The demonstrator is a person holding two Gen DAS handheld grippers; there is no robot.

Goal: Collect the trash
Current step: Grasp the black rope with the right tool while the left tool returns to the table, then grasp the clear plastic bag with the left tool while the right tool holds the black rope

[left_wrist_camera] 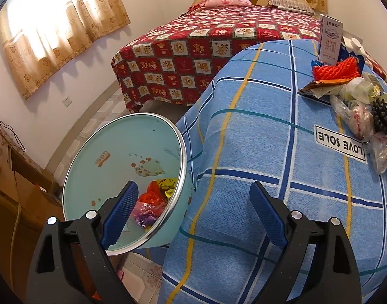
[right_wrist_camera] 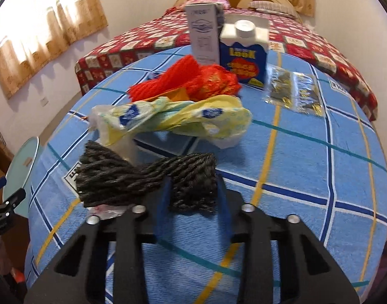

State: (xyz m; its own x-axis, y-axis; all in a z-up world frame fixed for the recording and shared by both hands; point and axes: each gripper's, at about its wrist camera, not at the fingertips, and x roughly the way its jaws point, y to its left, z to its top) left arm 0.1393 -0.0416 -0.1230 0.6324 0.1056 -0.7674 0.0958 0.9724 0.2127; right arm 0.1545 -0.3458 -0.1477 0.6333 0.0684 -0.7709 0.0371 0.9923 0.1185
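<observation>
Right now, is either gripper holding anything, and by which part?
The right gripper is shut on the dark foam net, pinching its right-hand end. The left gripper is open and holds nothing.

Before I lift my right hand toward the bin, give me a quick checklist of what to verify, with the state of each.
1. Right gripper closed on the dark mesh bundle: ok, its fingers sit either side of one end.
2. Whole bundle held: cannot tell; most of it lies outside the grip.
3. Clear plastic beneath the bundle free of it: cannot tell.
4. Bin open and with room: ok, only a few wrappers at the bottom.
5. Left gripper empty: ok, open, nothing between its fingers.
</observation>
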